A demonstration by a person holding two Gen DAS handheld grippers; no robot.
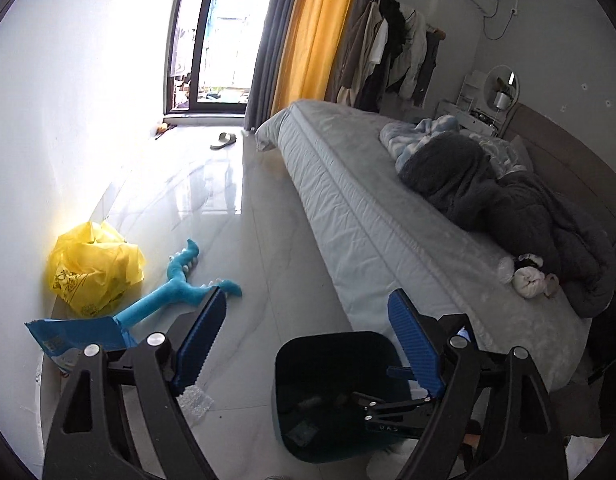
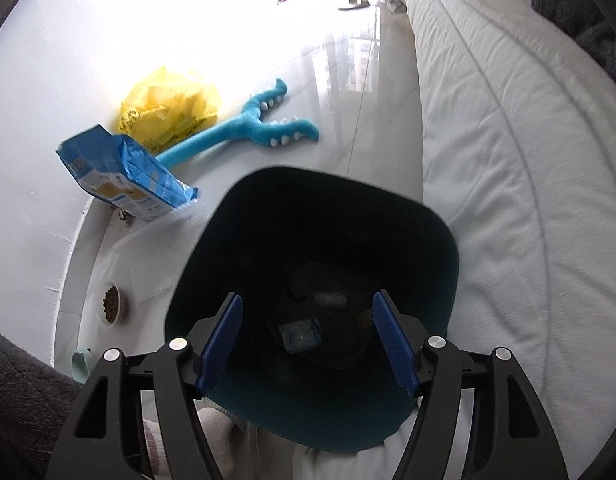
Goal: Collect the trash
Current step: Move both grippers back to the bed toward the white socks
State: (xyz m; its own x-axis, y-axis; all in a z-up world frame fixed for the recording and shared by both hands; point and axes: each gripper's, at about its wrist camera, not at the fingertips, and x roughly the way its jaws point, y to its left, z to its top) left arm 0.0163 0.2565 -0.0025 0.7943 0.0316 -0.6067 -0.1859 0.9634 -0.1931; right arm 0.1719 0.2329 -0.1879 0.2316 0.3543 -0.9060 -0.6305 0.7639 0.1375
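Both tongs wide, empty | R tongs (image 2: 306,340) above bin (image 2: 447,248) | carton (image 2: 300,334) inside

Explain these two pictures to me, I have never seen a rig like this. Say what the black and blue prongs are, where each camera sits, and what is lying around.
The prongs are two hand-held grippers, each with a camera looking along its fingers. The left gripper looks across a bedroom: bed, yellow plastic bag, blue plush toy. The right gripper hangs over a dark bin with a small blue packet at the bottom. A blue food bag and a bowl of kibble sit nearby. Both grippers are open and hold nothing.
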